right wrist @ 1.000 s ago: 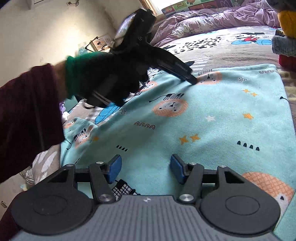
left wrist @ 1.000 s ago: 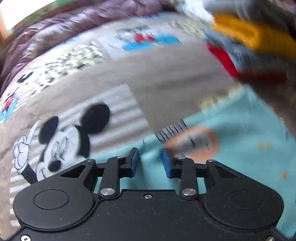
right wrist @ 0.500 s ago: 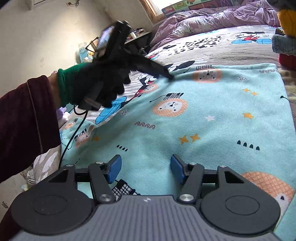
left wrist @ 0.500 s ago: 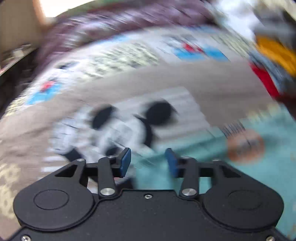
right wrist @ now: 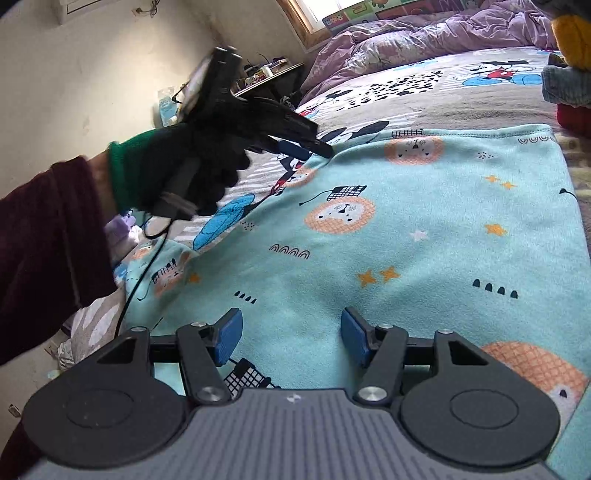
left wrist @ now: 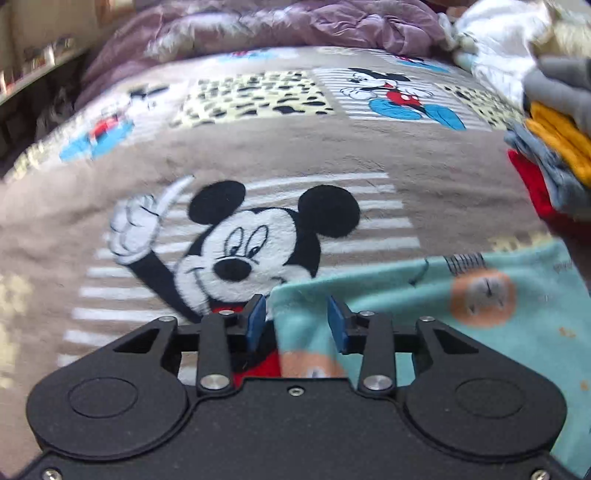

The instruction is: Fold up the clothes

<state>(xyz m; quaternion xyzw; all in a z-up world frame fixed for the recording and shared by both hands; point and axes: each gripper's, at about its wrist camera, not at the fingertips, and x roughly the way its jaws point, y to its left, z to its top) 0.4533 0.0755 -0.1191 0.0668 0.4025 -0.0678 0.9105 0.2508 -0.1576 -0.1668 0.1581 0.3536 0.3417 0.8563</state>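
Both of my tongs are standing released: the left gripper [left wrist: 297,319] is hanging with its blue pads apart over the far left corner of the teal garment [right wrist: 406,236], the corner's edge lying between the pads without either one pressing on it, and the right gripper [right wrist: 291,338] is hovering wider apart above the near part of the same cloth, gripping nothing. That garment, printed with orange lions and stars, is lying spread flat on the bed; its far hem is running straight across in the right wrist view, its left edge is slanting back toward me and its right edge is falling near the side of the bed. Beyond the far hem the brown cartoon-mouse blanket [left wrist: 258,155] is lying bare, giving me open room ahead and to the left of the corner, up to the rumpled purple duvet [left wrist: 280,26] at the head of the bed. To the right that room is closing in, where a stack of folded clothes [left wrist: 554,155], red, grey and yellow, is sitting just past the garment's far right corner. My left hand [right wrist: 177,170], in a black glove with a green cuff under a dark red sleeve [right wrist: 48,251], is holding its tongs low over the cloth. Compared with a second ago, the left tongs are now sitting further left along the far hem, right at the corner instead of beside the lion print there, and their pads are standing a little wider; the right tongs are showing no change at all.
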